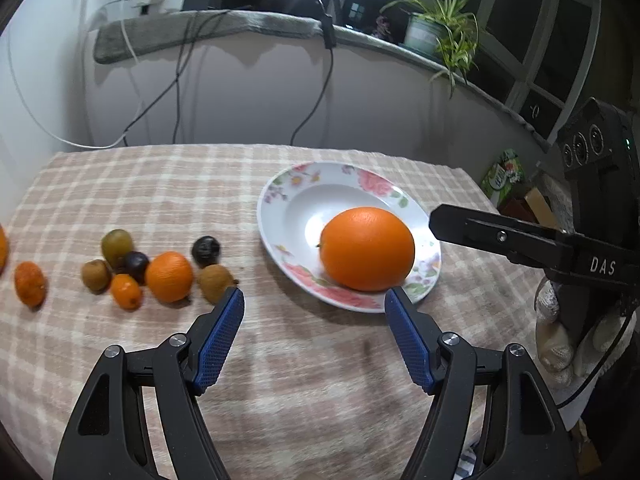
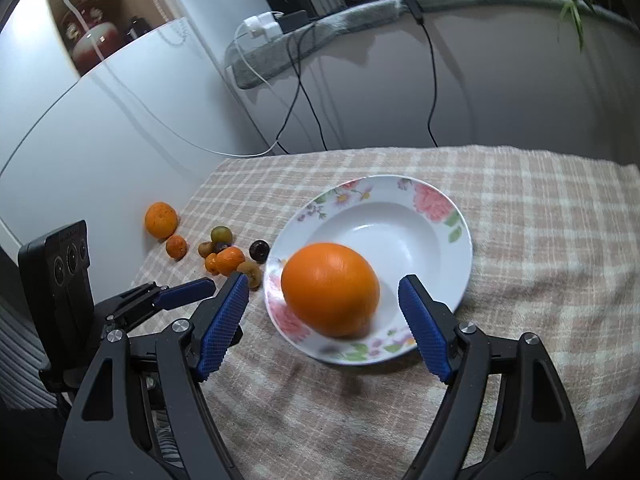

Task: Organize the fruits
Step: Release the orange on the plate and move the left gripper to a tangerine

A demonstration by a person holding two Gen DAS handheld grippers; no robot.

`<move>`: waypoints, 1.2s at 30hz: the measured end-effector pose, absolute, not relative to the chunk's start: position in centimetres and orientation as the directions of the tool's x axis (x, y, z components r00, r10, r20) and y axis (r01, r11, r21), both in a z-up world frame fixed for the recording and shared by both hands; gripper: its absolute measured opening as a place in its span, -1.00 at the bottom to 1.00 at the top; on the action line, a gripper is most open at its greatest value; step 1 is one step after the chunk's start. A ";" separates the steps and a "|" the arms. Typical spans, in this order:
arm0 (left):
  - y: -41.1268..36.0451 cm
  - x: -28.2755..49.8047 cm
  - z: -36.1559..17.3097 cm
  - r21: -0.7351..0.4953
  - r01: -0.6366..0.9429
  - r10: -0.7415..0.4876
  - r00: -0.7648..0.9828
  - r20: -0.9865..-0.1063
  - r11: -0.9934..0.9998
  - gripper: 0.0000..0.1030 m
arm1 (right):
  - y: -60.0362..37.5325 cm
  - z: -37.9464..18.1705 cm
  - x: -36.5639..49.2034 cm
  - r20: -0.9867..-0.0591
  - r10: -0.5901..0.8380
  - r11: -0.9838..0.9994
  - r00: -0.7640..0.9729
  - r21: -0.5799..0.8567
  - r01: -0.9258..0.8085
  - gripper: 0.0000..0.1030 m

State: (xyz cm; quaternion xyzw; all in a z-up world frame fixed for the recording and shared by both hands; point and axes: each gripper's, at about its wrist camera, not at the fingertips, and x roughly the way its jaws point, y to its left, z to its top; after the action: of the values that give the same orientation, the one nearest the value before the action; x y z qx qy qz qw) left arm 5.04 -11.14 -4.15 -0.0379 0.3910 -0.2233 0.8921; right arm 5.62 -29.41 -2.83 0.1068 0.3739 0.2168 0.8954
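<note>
A large orange (image 1: pixel 367 248) (image 2: pixel 330 300) rests on the near side of a flowered white plate (image 1: pixel 280 188) (image 2: pixel 440 204). My right gripper (image 2: pixel 324 284) is open. Its blue pads (image 2: pixel 424 332) stand on either side of the orange with a gap on both sides. From the left wrist view one of its black fingers (image 1: pixel 480 232) reaches in over the plate's right rim. My left gripper (image 1: pixel 315 300) is open and empty over the cloth, just short of the plate. To the left lie several small fruits: mandarins (image 1: pixel 169 277), kiwis (image 1: pixel 216 283) and dark plums (image 1: pixel 206 251).
A checked cloth (image 1: pixel 160 184) covers the table, which ends at a white wall with hanging cables (image 1: pixel 176 92). Another orange (image 2: pixel 161 219) lies at the table's far left. A gloved hand (image 1: pixel 560 340) holds the right gripper. A green carton (image 1: pixel 504 172) stands beyond the right edge.
</note>
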 end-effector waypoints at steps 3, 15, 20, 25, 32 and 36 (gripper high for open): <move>-9.9 4.7 -4.1 -0.245 0.351 -0.421 0.620 -0.662 0.904 0.40 | -28.4 -2.5 5.2 -0.607 0.471 0.882 0.640 0.329 -0.337 0.55; -3.8 4.4 -4.7 -0.213 0.210 -0.299 0.673 -0.676 0.954 0.40 | -24.0 -2.2 5.0 -0.591 0.500 0.860 0.633 0.253 -0.443 0.55; -1.0 4.4 -5.1 -0.216 0.143 -0.254 0.685 -0.683 0.966 0.40 | -21.4 -2.4 5.4 -0.617 0.505 0.843 0.603 0.201 -0.499 0.55; 1.7 4.5 -5.5 -0.218 0.080 -0.211 0.694 -0.689 0.973 0.40 | -19.3 -2.7 6.1 -0.635 0.515 0.825 0.576 0.185 -0.534 0.54; 5.1 5.2 -5.8 -0.214 0.007 -0.156 0.706 -0.691 0.977 0.17 | -16.4 -3.8 7.4 -0.679 0.513 0.797 0.526 0.149 -0.585 0.18; 6.7 5.9 -6.1 -0.203 -0.030 -0.123 0.708 -0.696 0.979 0.14 | -15.0 -4.4 8.4 -0.700 0.509 0.783 0.501 0.135 -0.607 0.05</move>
State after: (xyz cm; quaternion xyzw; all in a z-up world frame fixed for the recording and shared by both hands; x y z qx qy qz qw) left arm 5.87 6.72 -6.15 -0.1002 0.3813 -0.0252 0.9187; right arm 8.35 -14.96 -4.41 -0.0641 0.3812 0.3229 0.8639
